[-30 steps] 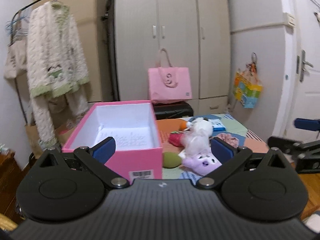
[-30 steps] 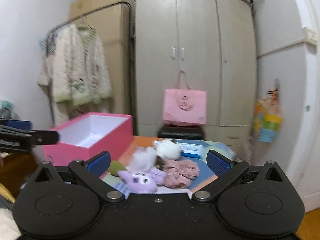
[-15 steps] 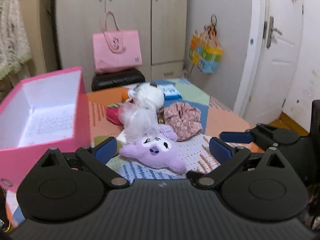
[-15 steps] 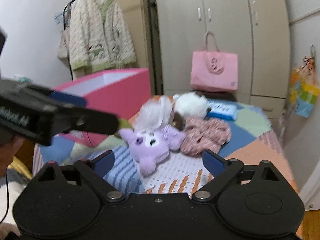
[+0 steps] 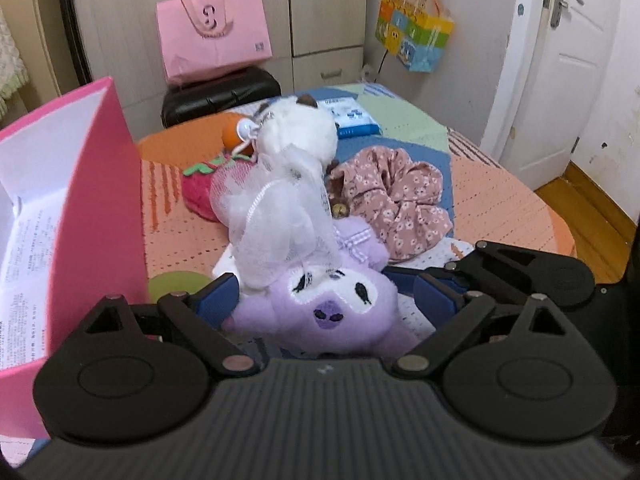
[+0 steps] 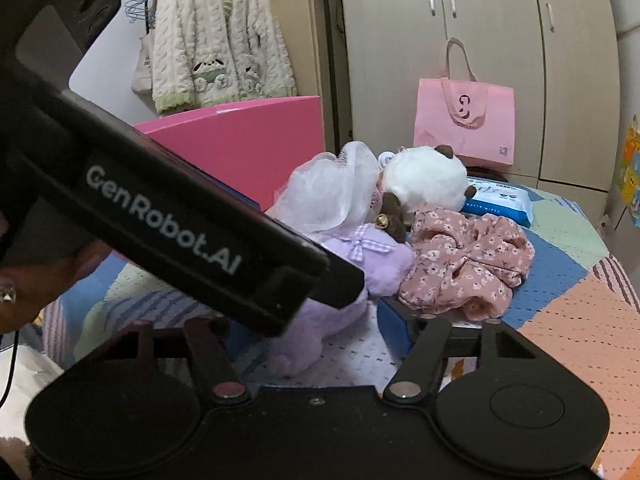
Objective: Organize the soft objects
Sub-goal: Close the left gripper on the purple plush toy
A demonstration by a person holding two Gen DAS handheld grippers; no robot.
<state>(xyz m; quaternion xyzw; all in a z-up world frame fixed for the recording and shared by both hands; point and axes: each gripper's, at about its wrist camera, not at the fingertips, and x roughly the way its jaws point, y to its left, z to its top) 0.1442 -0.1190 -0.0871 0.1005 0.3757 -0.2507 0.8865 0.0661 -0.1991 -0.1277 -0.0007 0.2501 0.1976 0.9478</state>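
The purple plush toy (image 5: 320, 304) is seen lying on the table (image 5: 500, 196), beside the pink box (image 5: 96, 208). It is framed by the closing left tool (image 5: 326, 294), whose pads are not yet pressed on it. The right tool (image 6: 312, 328) is also being closed around the toy, without contact seen.

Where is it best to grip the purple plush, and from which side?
Probably across the head of the purple plush, coming from the near side: it faces the left gripper, whose closing jaws already straddle it. The white mesh covers its body.

Both wrist views – close, angled down (sharing the purple plush (image 5: 320, 304)).
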